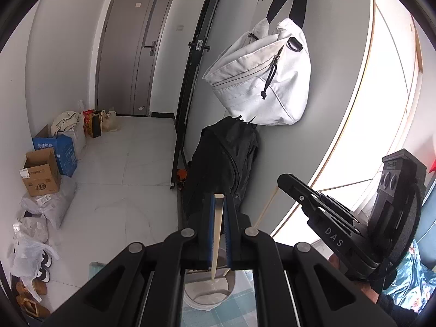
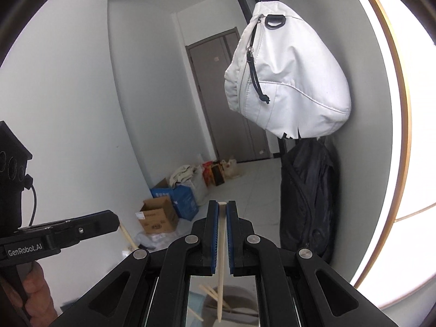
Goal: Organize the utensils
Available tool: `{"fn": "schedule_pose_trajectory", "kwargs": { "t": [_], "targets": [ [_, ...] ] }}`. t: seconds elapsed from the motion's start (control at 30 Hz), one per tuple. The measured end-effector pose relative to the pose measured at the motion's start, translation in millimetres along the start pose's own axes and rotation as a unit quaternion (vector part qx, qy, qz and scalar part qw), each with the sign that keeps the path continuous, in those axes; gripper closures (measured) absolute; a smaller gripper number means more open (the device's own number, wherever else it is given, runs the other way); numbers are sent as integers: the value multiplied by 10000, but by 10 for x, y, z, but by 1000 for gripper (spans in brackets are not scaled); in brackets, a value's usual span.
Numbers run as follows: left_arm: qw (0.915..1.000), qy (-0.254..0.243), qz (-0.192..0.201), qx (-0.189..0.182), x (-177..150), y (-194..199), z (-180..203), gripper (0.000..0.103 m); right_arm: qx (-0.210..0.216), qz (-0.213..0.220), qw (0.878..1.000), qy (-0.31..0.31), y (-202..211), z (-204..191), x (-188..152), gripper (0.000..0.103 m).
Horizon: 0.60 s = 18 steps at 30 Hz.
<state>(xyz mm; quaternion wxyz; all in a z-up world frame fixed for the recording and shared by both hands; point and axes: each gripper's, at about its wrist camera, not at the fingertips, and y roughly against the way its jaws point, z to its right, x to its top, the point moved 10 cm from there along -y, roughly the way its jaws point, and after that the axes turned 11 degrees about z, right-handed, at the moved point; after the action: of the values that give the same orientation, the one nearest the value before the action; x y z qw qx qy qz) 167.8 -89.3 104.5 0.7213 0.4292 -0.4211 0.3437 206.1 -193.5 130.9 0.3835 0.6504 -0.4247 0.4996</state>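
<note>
My left gripper [image 1: 218,199] is shut on a pale wooden chopstick [image 1: 217,234] that hangs down toward a round grey-rimmed holder [image 1: 207,294] below it. My right gripper [image 2: 222,205] is shut on a second chopstick [image 2: 221,259], held upright above a holder [image 2: 239,302] with a few other chopsticks [image 2: 211,295] leaning in it. The right gripper [image 1: 282,181] also shows at the right of the left wrist view with its chopstick [image 1: 267,207]. The left gripper [image 2: 115,222] shows at the left of the right wrist view with its chopstick [image 2: 128,237].
A white bag [image 1: 261,76] hangs on the grey wall above a black backpack [image 1: 226,163]. Cardboard boxes [image 1: 42,174] and plastic bags line the left wall of the tiled floor. A grey door [image 1: 136,46] stands at the back. A checked cloth [image 1: 231,310] lies under the holder.
</note>
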Motion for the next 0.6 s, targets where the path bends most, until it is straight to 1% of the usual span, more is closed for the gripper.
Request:
{"fn": "schedule_pose_trajectory", "kwargs": {
  "t": [0.07,0.17,0.3,0.37,0.4,0.47,0.53,0.57,0.6],
  "targets": [
    [10000,-37,-8,-6,14,-76,1,101,-40,22,10000,69,-62,30,-9,98],
    [9999,-34,-134,-39,-41,-245,-25,101,-126,26,9997,196,-161,102,-65,98],
    [9995,-3,-311,-21,-229,-448,-103,101,-143,-57,9998,81,-298,217,-189,98],
    [9989,-92,-460,-17,-324,-536,-89,101,-151,-227,9996,-15,-401,277,-311,98],
    [9987,-17,-503,-9,-379,-557,-119,101,-69,-276,9996,-36,-439,278,-381,98],
    [9980,124,-612,-63,-407,-593,-147,101,-127,-361,9991,185,-486,283,-513,98],
    [9977,284,-614,-98,-433,-585,-195,101,-14,-516,9986,134,-524,277,-659,98],
    [9978,269,-603,-69,-435,-592,-202,101,-9,-587,9982,142,-536,278,-725,98],
    [9980,220,-596,50,-448,-589,-247,101,7,-627,9979,144,-543,280,-771,98]
  ]
}}
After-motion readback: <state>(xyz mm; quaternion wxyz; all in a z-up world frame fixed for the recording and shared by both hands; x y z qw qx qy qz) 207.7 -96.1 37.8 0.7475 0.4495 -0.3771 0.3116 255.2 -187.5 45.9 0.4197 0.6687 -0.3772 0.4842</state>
